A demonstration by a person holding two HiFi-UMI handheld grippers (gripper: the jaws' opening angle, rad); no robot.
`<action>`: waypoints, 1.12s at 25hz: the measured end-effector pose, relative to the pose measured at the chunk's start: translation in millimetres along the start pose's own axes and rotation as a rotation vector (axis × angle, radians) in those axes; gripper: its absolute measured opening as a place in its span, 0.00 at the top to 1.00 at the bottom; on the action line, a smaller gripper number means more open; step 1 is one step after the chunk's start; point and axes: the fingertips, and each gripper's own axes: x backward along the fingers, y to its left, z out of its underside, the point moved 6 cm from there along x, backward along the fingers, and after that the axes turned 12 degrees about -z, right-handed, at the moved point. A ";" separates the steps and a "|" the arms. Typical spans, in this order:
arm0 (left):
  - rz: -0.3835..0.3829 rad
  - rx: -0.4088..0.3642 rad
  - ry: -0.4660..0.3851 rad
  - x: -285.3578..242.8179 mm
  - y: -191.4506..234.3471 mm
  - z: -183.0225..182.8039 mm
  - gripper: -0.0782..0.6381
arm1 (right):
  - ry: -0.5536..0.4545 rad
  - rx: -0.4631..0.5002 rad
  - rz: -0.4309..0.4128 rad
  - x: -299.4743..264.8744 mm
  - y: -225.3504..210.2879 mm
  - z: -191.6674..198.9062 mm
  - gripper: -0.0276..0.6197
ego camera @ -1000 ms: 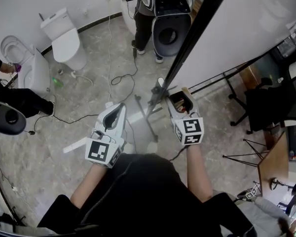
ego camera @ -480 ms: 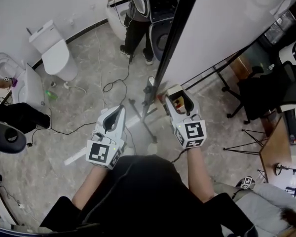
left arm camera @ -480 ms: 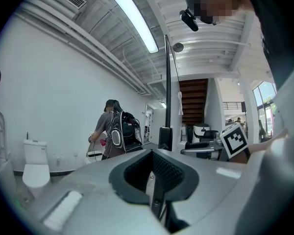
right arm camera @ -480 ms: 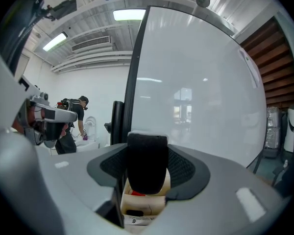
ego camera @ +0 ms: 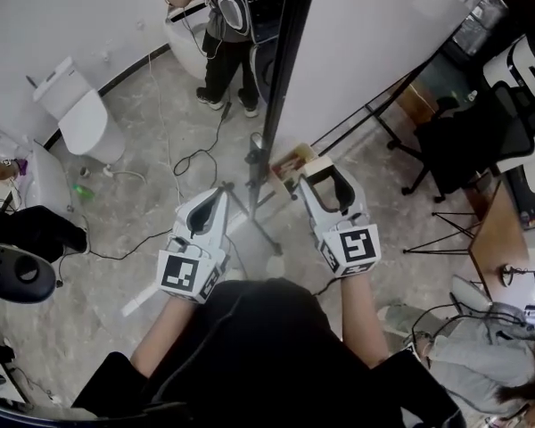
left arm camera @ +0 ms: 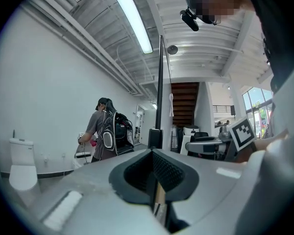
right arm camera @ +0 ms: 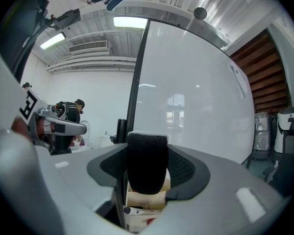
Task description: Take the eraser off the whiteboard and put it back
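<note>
My right gripper [ego camera: 327, 178] points level at the whiteboard [ego camera: 383, 34], close to its black edge post [ego camera: 285, 61]. It is shut on the black eraser [right arm camera: 147, 163], which stands upright between the pads. In the right gripper view the whiteboard [right arm camera: 196, 97] fills the space ahead. Just below the jaws sits a small cardboard box [right arm camera: 146, 199] with markers in it. My left gripper [ego camera: 214, 199] hangs left of the post over the floor. Its jaws are together with nothing between them [left arm camera: 154, 170].
The same cardboard box [ego camera: 292, 163] sits at the foot of the whiteboard. A person with a backpack [ego camera: 227, 7] stands beyond the post. White toilets [ego camera: 76, 114] and cables lie on the floor at left. An office chair [ego camera: 468, 141] and a wooden table [ego camera: 499, 239] stand at right.
My right gripper has risen with the eraser, nearer the whiteboard. The left gripper has shifted slightly. Neither pair of jaws has changed.
</note>
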 end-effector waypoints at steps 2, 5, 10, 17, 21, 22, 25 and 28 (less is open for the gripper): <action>0.020 0.000 0.001 -0.9 -3.5 -0.2 0.88 | -0.004 0.001 0.016 8.3 2.0 -2.2 0.58; 0.049 -0.001 0.003 -2.3 -7.8 -0.3 0.88 | -0.009 -0.004 0.038 18.9 4.9 -4.0 0.58; 0.086 -0.005 0.003 -4.1 -12.9 -0.1 0.88 | -0.032 -0.036 0.068 35.1 12.3 -7.2 0.58; 0.129 -0.011 0.001 -6.5 -17.9 -2.6 0.88 | -0.047 -0.027 0.097 53.2 25.4 -15.0 0.58; 0.146 -0.013 0.002 -8.0 -20.6 -3.1 0.88 | -0.051 -0.031 0.115 62.5 29.8 -15.8 0.58; 0.149 -0.015 0.001 -8.4 -21.0 -2.9 0.88 | -0.050 -0.031 0.119 64.7 30.7 -15.2 0.58; 0.156 -0.021 -0.001 -9.7 -21.2 -3.6 0.88 | -0.049 -0.033 0.134 71.1 31.6 -14.0 0.58; 0.158 -0.028 0.002 -10.9 -21.2 -4.9 0.88 | -0.054 -0.033 0.150 77.8 31.8 -14.8 0.58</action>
